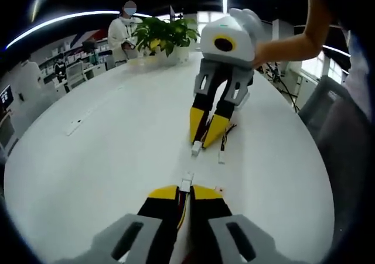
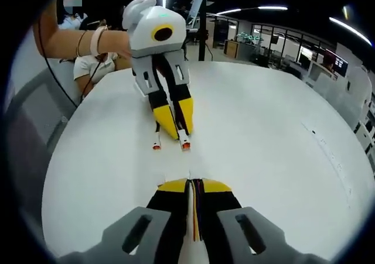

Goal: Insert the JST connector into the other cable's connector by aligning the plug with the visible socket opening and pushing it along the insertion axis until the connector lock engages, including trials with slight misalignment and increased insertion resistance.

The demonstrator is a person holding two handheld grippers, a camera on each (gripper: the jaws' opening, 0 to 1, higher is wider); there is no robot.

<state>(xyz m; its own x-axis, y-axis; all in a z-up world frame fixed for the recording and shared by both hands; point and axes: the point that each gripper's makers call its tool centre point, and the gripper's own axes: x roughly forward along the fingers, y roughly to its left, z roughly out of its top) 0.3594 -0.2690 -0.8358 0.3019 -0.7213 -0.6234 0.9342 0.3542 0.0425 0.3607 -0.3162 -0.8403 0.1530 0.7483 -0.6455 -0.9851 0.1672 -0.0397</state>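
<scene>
Not yet mated. Two cable ends facing each other above the white tabletop [image 1: 88,158], apart, with bare tabletop between them; alignment looks roughly begun, insertion and lock engagement both still to come, by judgement.

Left hand-held gripper [image 1: 186,192] closed on its cable, yellow-tipped jaws pressed together, small white JST connector [image 1: 187,181] poking out just beyond the tips and pointing toward the opposite connector. Thin red and yellow wires [image 1: 183,214] trailing back between the jaws.

Right hand-held gripper [image 1: 209,136] seen across the tabletop from that connector, likewise clamped shut, gripping the other cable, with a white connector end [image 1: 196,148] at the tips and a second white end [image 1: 222,157] lying just beside it. Which of the two is the socket: cannot tell.

From the right gripper view, own hand-held gripper [image 2: 188,187] shut on wires [image 2: 197,217]; its connector tip too small to make out. Opposite, left hand-held gripper [image 2: 173,126] angled down, two small white ends with reddish marks [image 2: 186,146] just below its tips.

Left to do: close the gap, square the plug to the socket opening, push along the axis until the latch catches.
</scene>
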